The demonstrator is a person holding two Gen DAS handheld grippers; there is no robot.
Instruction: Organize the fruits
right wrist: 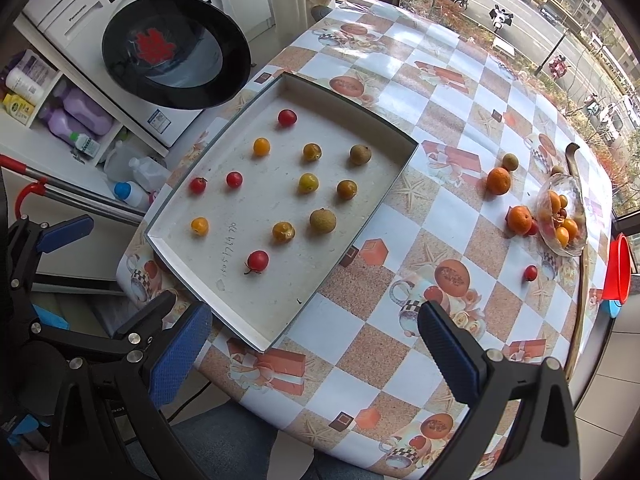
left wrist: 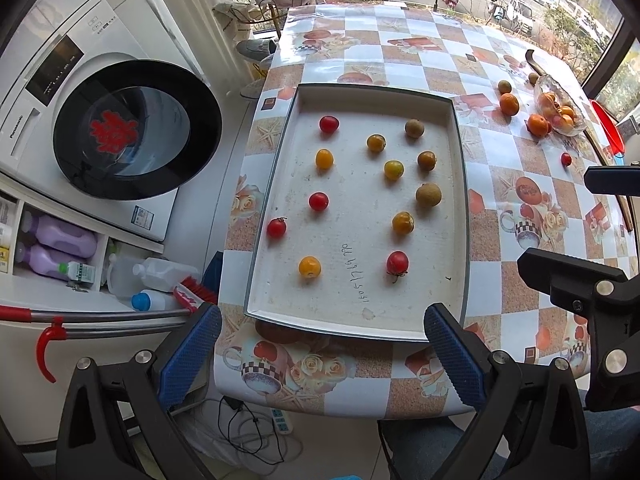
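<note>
Fruits (left wrist: pixel 428 194) lie spread in the tray (left wrist: pixel 458 184) ahead of our left gripper (left wrist: pixel 320 356); more, perhaps tangerines, far right. Right gripper (right wrist: pixel 312 344) likewise spread apart, empty, above the counter (right wrist: pixel 400 344).

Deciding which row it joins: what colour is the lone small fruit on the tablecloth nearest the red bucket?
Red, a cherry tomato; the right wrist view shows it best.

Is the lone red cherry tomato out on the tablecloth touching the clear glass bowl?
Apart. In the right wrist view the red cherry tomato sits alone, with bare checkered tablecloth between it and the clear glass bowl.
</note>
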